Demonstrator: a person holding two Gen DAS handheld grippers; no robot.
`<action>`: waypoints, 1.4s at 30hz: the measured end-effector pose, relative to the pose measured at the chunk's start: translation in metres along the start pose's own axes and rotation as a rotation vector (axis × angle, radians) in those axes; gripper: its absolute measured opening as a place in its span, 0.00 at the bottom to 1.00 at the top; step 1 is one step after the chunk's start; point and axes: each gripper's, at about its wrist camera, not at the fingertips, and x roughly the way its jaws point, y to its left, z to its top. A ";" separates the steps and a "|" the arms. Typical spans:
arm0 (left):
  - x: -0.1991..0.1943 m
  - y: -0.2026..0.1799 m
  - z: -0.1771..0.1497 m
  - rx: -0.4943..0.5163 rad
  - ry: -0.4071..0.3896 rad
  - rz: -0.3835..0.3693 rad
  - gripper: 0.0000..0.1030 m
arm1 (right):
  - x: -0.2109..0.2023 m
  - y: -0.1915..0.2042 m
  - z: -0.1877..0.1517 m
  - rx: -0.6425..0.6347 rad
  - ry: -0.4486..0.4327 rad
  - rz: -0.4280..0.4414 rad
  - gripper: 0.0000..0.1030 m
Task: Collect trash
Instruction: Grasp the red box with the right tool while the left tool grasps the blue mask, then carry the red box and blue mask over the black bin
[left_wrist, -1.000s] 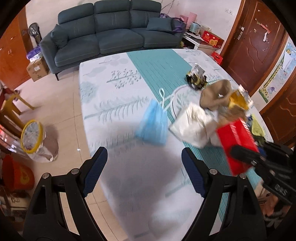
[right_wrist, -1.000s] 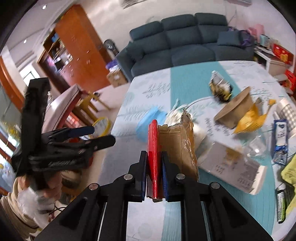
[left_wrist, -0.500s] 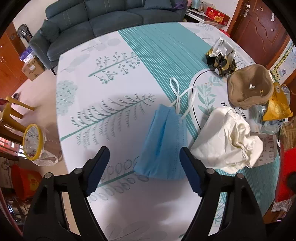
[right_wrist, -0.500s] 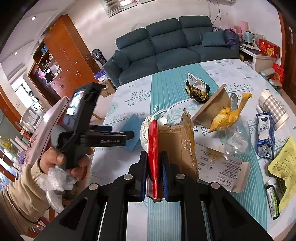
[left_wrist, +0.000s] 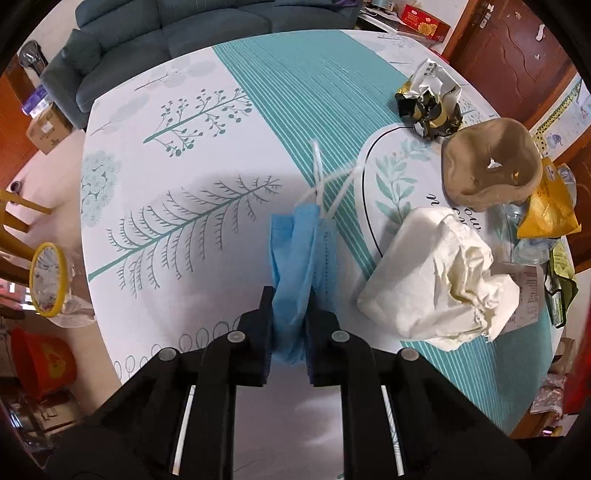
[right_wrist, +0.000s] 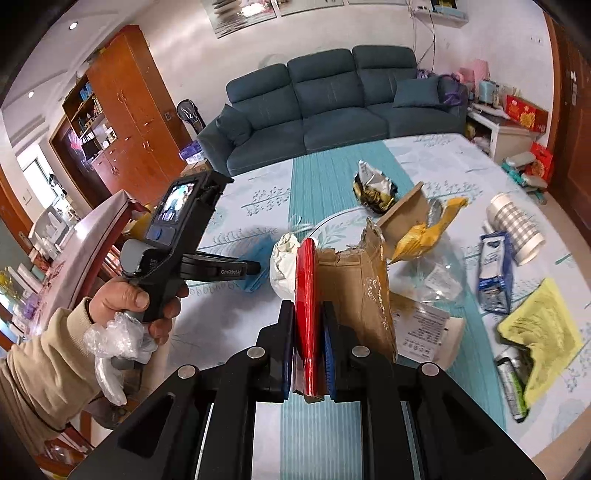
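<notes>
Left tongs (left_wrist: 289, 314) pinch mask (left_wrist: 303, 254) near table (left_wrist: 155, 295) edge

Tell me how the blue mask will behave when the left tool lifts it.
Probably floppy: the mask already bunches into folds where the left tool pinches it. Likely very light, being thin fabric. Its white ear loops lie loose and may dangle.

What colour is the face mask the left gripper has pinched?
Light blue, with white ear loops. The face mask shows best in the left wrist view, between the left gripper's pads.
</notes>
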 end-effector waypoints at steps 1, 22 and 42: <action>-0.001 0.000 0.000 -0.004 -0.001 0.003 0.06 | -0.004 0.001 -0.001 -0.007 -0.006 -0.008 0.13; -0.146 -0.086 -0.095 0.087 -0.165 -0.037 0.04 | -0.108 -0.012 -0.050 0.013 -0.100 -0.080 0.13; -0.147 -0.322 -0.264 0.416 -0.101 -0.235 0.04 | -0.179 -0.130 -0.248 0.350 -0.022 -0.286 0.13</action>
